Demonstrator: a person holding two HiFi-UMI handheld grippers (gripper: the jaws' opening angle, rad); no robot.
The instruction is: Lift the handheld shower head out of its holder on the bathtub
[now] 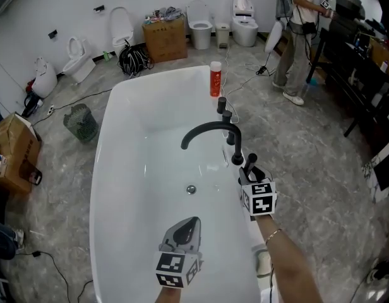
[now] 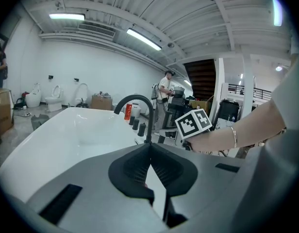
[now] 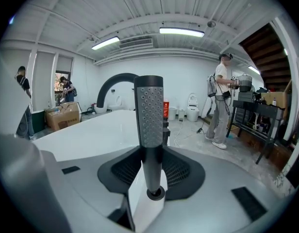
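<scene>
The handheld shower head [image 3: 149, 110] is a dark grey wand with a dotted face. It stands upright between the jaws of my right gripper [image 3: 152, 171], which is shut on its lower stem. In the head view this gripper [image 1: 251, 173] is over the right rim of the white bathtub [image 1: 106, 144], just in front of the black faucet spout [image 1: 207, 131], with the shower head [image 1: 250, 161] sticking up from it. Its holder is hidden under the gripper. My left gripper [image 1: 185, 227] hovers over the tub's near end, jaws together and holding nothing; its own view shows the gripper [image 2: 149, 152] pointing at the faucet [image 2: 140, 106].
Black knobs [image 1: 225, 109] and a red bottle [image 1: 215, 81] stand on the tub's right rim beyond the faucet. Toilets [image 1: 199, 23], a cardboard box [image 1: 165, 38] and a wire basket [image 1: 80, 121] sit on the floor behind. A person [image 1: 299, 24] stands by a black rack [image 1: 365, 68] at the right.
</scene>
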